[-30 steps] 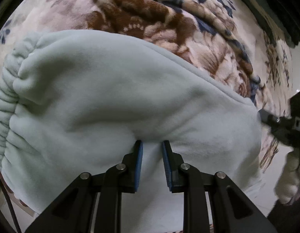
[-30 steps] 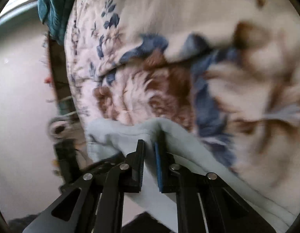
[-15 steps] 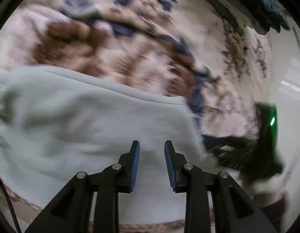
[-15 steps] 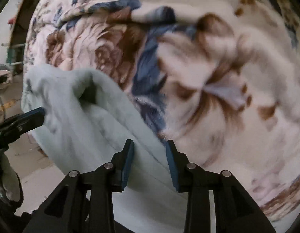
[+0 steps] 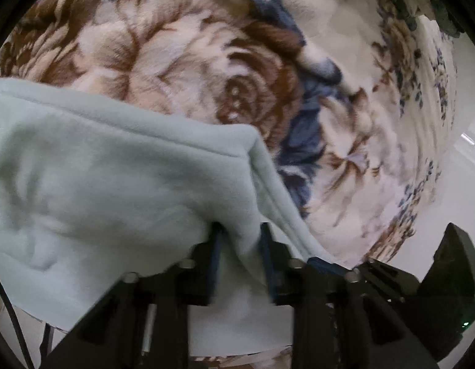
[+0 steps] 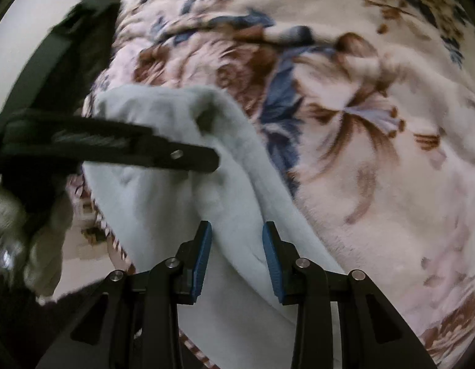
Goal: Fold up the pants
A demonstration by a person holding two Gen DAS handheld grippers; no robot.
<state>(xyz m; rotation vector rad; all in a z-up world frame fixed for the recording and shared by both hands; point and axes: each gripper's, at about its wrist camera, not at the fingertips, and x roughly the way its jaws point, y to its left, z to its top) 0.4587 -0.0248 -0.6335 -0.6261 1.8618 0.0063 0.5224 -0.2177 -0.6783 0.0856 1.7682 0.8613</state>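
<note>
Pants point(image 5: 114, 178): pale mint fleece, lying on the floral blanket point(image 5: 182, 58) near its front edge, with a loose part hanging over that edge toward the floor. Several layers are stacked at the folded corner, so I judge one fold is already made and the next is being set up.

Left tongs point(image 5: 239, 246): closing at this moment, with a bunched ridge of fleece between the pads. The pinch sits just below the folded corner, likely so that all layers are caught together and travel as one.

Right tongs point(image 6: 237, 253): spread, with a strip of the pants' edge running between the pads; I see no pressing on the cloth. They stand just beside the left tongs, probably lined up to take the same edge a little further along.

Pairing: in the right wrist view the left tongs point(image 6: 188, 155) reach across the fleece from the left side. Two grips close together on one edge would keep that edge straight when lifted.

Surface: the plush blanket looks soft and grippy, so dragging the fleece over it could rumple the lower layers; lifting seems safer.

Person: a light-gloved hand point(image 6: 37, 230) shows blurred at the left of the right wrist view.
</note>
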